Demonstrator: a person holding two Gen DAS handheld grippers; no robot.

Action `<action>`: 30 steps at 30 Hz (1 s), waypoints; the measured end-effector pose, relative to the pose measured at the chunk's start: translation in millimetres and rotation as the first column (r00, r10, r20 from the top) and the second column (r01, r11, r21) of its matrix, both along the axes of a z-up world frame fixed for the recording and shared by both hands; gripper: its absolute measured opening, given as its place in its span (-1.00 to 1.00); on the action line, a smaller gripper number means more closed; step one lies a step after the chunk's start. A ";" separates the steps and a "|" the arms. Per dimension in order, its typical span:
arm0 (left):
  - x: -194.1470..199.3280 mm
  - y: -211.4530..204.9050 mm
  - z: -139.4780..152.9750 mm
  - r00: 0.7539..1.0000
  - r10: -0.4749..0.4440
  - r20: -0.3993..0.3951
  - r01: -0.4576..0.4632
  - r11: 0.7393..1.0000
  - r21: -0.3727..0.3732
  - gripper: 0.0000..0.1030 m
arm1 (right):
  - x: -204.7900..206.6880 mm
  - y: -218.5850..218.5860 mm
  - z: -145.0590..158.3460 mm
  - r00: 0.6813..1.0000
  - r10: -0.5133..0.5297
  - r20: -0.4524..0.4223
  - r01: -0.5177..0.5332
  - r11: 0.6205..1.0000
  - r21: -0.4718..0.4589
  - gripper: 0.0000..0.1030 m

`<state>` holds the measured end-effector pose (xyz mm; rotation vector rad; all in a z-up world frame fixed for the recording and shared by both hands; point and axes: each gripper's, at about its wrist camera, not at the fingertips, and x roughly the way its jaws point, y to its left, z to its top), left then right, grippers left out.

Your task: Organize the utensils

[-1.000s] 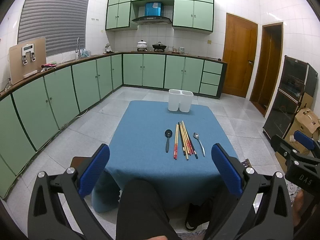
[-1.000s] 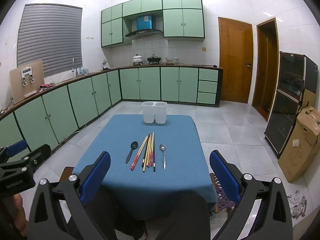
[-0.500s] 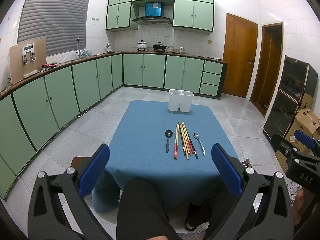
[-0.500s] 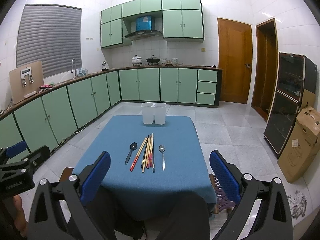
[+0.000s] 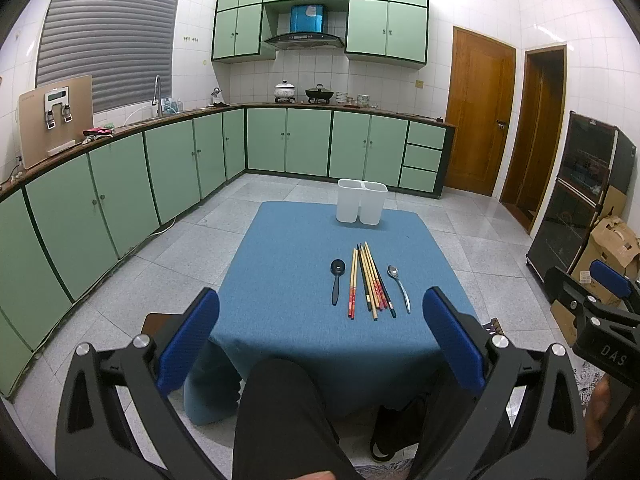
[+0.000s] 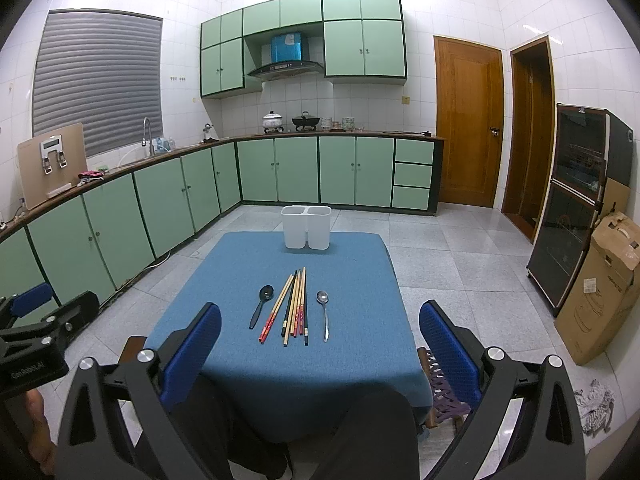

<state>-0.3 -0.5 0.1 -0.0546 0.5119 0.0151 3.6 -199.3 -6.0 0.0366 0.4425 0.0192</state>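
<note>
On a blue-clothed table (image 5: 288, 280) (image 6: 224, 280) lie a black spoon (image 5: 337, 280) (image 6: 262, 304), a bundle of several chopsticks (image 5: 370, 280) (image 6: 294, 304) and a silver spoon (image 5: 399, 286) (image 6: 324, 314). A white two-compartment holder (image 5: 362, 201) (image 6: 306, 227) stands at the table's far edge. My left gripper (image 5: 320, 340) is open and empty, held back in front of the table's near edge. My right gripper (image 6: 320, 344) is open and empty, also short of the utensils.
Green cabinets line the left and far walls. A dark glass cabinet (image 6: 576, 216) and a cardboard box (image 6: 600, 292) stand at the right. The person's knee (image 5: 288, 412) is below the grippers. The other gripper shows at each view's edge.
The right wrist view has crept slightly toward the table. The left gripper is nearly still. Both stay open.
</note>
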 end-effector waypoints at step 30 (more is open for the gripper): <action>0.0 -2.3 -1.8 1.000 0.008 0.002 -0.008 1.000 -0.001 0.91 | -0.9 0.2 3.3 1.000 0.003 -0.002 -0.003 1.000 -0.004 0.89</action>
